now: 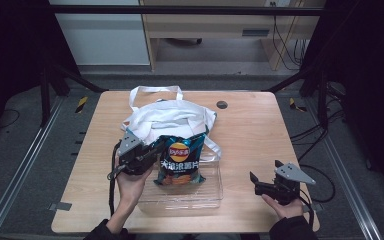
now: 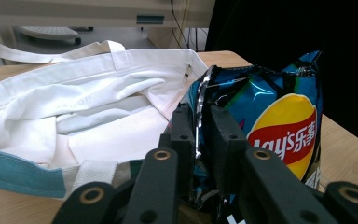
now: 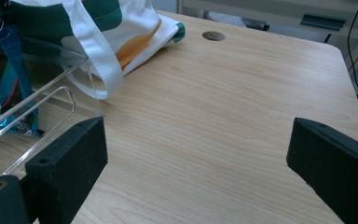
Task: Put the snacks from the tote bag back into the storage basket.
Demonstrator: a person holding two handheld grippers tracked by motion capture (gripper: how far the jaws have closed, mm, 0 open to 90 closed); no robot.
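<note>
Two grippers work at a wooden table in the high view. The left gripper sits near the table's left edge, its jaws set on the upper left edge of a blue crisp bag. The crisp bag stands upright in a clear plastic tray near the table's front edge, its top leaning against a white tote bag that lies at the table's middle toward the far edge. The right gripper rests near the front right corner, well apart from the tray, jaws spread and holding nothing.

In the left gripper view, the two black jaws stand close together with the crimped side seam of the crisp bag between them; whether the pads press on it I cannot tell. The tote bag lies just behind.

In the right gripper view, the jaws stand wide apart over bare wood, with the tray's corner and a strap of the tote bag at the left.
</note>
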